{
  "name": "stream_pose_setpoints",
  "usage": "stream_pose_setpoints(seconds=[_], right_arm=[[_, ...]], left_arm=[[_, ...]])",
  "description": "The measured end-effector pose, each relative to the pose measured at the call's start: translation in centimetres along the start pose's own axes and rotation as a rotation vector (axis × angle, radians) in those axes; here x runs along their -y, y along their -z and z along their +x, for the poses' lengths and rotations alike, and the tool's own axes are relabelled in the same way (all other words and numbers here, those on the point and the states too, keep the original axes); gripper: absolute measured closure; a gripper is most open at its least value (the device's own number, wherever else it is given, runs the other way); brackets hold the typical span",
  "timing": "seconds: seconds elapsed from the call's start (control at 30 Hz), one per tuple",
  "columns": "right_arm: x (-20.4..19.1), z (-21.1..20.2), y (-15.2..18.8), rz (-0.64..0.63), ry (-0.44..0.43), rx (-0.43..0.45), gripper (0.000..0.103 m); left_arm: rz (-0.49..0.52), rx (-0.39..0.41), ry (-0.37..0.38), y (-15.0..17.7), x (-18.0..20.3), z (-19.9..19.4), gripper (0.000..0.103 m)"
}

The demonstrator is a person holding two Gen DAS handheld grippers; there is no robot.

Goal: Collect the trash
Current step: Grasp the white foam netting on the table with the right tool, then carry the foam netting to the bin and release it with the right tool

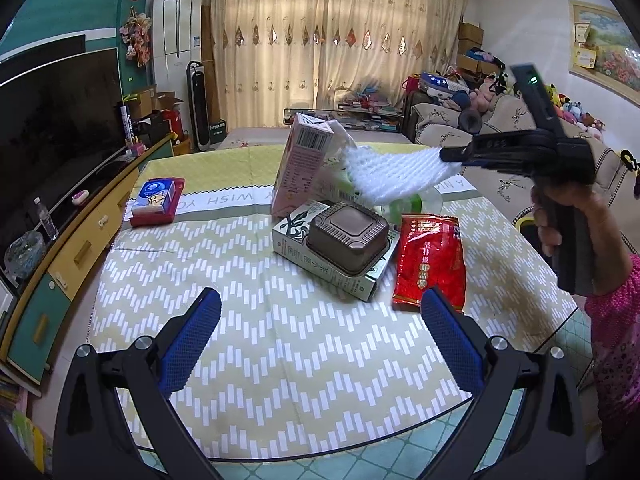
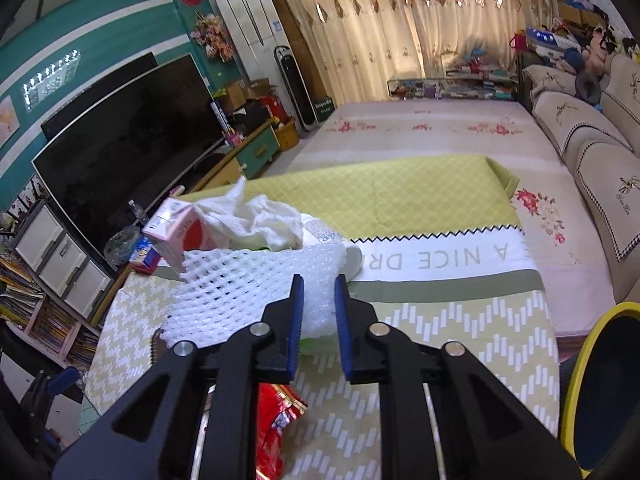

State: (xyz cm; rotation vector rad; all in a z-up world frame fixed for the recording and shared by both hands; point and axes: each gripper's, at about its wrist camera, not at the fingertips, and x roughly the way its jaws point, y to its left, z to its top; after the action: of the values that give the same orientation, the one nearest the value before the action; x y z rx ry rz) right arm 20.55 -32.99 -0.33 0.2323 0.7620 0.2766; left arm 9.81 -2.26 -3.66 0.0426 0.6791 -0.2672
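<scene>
Your right hand-held gripper was narrowed on a white foam fruit net, pinching one end between its blue pads. The net hung clear of the worktop, stretching from the gripper back toward the pile of trash. Your hand wrapped the gripper's dark handle, with a pink patterned sleeve below it.

Your left hand-held gripper stood wide with nothing between its pads, hovering over the zigzag-patterned cloth on the near side of the pile.

Taking the brown plastic tray as the landmark: it sat upside down on a flat green-and-white carton. Just to its right lay a red foil packet, flat on the cloth. Behind the tray stood a pink drink carton, tilted, with crumpled white tissue beside it. A clear plastic wrapper with green lay behind the tray, under the raised net. Well to the tray's left sat a red tissue box with a blue pack.

Far to the right of the tray, at the worktop's edge, the yellow rim of a dark bin showed in the right wrist view.
</scene>
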Motion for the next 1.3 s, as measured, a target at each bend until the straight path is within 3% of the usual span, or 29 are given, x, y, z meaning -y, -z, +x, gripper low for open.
stream_pose_setpoints(seconds=[0.3,0.47,0.9,1.3], right_arm=[[1.7,-4.7,1.0,-0.014,0.062,0.081,0.088],[6.1,-7.0,2.5,0.048,0.161,0.095,0.088],[23.1,-10.7,7.9,0.319,0.491,0.05,0.088],[31.2,-9.2,11.4,0.418,0.675,-0.031,0.088]], left_arm=[[0.012,-0.007,0.007,-0.1,0.3,0.4,0.005],[0.023,-0.001,0.012,-0.5,0.6,0.6,0.005],[0.037,-0.017,0.053,-1.2,2.6,2.0,0.005],[0.066,-0.016,0.048,-1.8,3.8,2.2,0.005]])
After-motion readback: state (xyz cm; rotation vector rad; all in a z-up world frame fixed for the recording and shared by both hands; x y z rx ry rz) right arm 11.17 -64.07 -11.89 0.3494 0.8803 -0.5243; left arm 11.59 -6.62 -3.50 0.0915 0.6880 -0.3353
